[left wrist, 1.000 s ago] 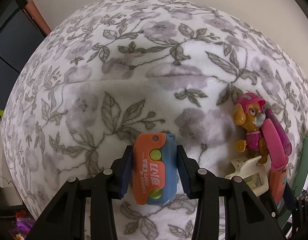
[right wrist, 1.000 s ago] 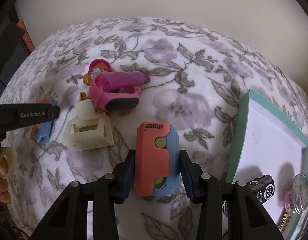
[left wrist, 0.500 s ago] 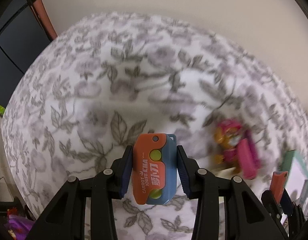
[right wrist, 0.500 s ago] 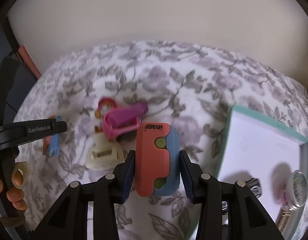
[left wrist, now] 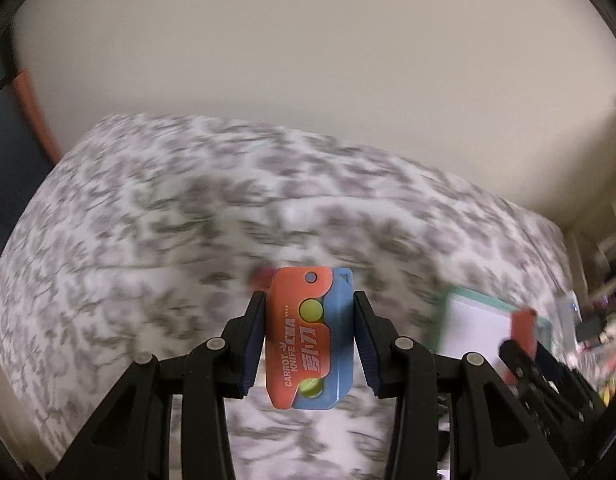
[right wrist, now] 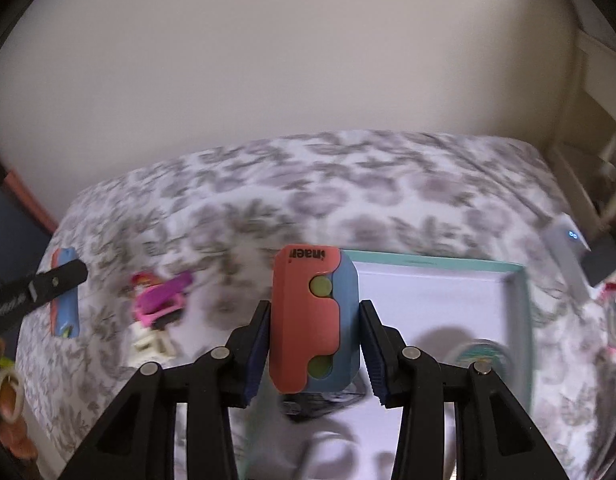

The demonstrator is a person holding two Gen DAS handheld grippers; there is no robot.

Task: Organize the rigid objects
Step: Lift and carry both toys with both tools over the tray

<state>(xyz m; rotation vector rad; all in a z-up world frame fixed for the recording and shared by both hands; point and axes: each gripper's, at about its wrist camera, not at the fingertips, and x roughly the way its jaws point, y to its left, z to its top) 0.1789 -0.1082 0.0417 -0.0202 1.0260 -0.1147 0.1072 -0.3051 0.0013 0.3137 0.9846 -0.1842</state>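
**Two hand-held grippers, each clamped on a carrot-knife toy**

Two grips, both solid. Left hand-held gripper (left wrist: 308,340): blue pads pressed on both long sides of the left carrot knife (left wrist: 309,338), an orange-and-blue toy with green dots, "CARROT KNIFE" print legible. Toy sits upright between the fingers, clear of the bedspread (left wrist: 148,240).

Right hand-held gripper (right wrist: 313,344): same story, pads tight against the right carrot knife (right wrist: 313,324), a coral-and-blue one, also lifted off the surface.

Landmark: the teal-rimmed tray (right wrist: 519,320), white inside, lying on the flowered bedspread.
- Right carrot knife hangs over the tray's left edge, in front of its far-left corner.
- A round item (right wrist: 479,354) lies inside the tray, right of the knife; too blurred to name. A dark object (right wrist: 319,406) shows just under the knife, inside the tray; also blurred.
- Left of the tray, on the bedspread: a pink toy figure (right wrist: 160,300) with a cream plastic piece (right wrist: 152,344) touching its near side.
- Further left of the tray: the left gripper's finger and its toy, well apart from the tray.
- In the left wrist view the tray is at the right, with the right gripper and its orange toy in front of it.

Both views motion-blurred; bedspread pattern smeared. Beige wall (left wrist: 308,80) behind the bed.
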